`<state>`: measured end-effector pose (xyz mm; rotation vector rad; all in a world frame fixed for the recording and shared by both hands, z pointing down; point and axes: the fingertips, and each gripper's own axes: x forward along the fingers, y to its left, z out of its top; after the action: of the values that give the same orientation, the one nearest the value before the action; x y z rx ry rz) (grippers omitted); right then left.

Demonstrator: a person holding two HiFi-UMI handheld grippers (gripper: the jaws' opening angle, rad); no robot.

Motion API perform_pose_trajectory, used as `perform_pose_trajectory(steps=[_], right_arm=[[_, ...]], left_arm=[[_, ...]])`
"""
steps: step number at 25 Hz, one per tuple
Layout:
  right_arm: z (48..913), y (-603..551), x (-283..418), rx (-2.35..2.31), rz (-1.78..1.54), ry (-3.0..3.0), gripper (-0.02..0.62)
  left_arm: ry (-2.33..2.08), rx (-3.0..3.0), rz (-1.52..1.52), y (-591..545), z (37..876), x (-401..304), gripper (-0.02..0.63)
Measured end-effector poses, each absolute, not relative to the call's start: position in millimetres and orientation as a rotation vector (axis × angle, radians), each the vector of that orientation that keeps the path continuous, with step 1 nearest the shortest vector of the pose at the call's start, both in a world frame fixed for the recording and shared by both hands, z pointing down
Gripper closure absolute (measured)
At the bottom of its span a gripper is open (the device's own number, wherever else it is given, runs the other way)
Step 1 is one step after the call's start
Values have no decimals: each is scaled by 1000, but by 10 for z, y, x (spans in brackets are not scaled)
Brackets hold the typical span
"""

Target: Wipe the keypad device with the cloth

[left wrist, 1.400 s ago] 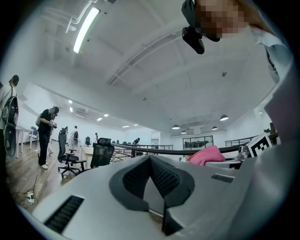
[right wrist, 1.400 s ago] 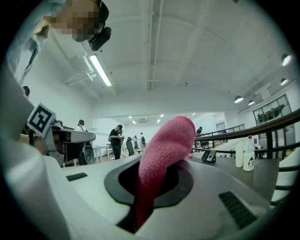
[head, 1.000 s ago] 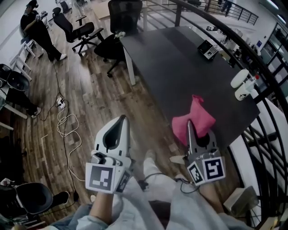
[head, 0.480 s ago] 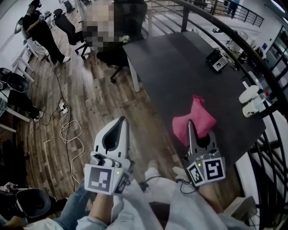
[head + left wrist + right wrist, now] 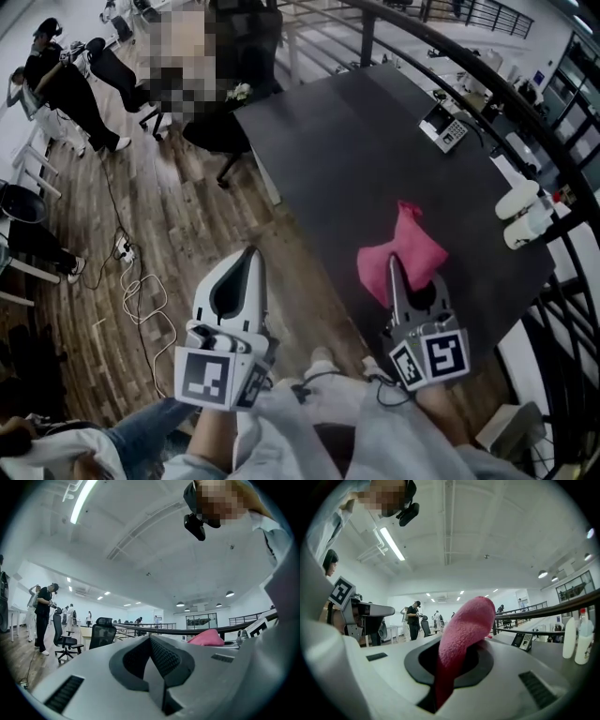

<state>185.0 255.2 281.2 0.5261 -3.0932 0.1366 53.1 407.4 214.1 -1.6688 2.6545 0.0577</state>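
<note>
The right hand-held gripper [image 5: 394,267] is clamped on the pink cloth [image 5: 403,251] over the near edge of the table [image 5: 347,169], the left hand-held gripper [image 5: 251,255] beside it is closed on nothing, and the keypad device [image 5: 443,128] lies well ahead, apparently not yet wiped.

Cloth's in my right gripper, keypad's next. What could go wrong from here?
The keypad device lies far across the table; a hard wipe may shove it. Two white bottles stand by the right edge, where your reach might tip them. The cloth, bunched in the right gripper, may slip.
</note>
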Motion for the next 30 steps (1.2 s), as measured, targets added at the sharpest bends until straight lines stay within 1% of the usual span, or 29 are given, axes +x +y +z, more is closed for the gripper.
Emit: perform_pose_trajectory(steps=[15, 22, 30], right_arm=[[2619, 2063, 2133, 796, 42, -3083, 566], [2697, 1837, 2252, 927, 13, -3050, 566], [2699, 1523, 2211, 1153, 45, -2935, 566]], left_arm=[[2459, -1847, 71, 3347, 1946, 552, 592], [2380, -1974, 91, 2879, 2057, 532, 592], [2204, -2179, 107, 2182, 2020, 306, 593]])
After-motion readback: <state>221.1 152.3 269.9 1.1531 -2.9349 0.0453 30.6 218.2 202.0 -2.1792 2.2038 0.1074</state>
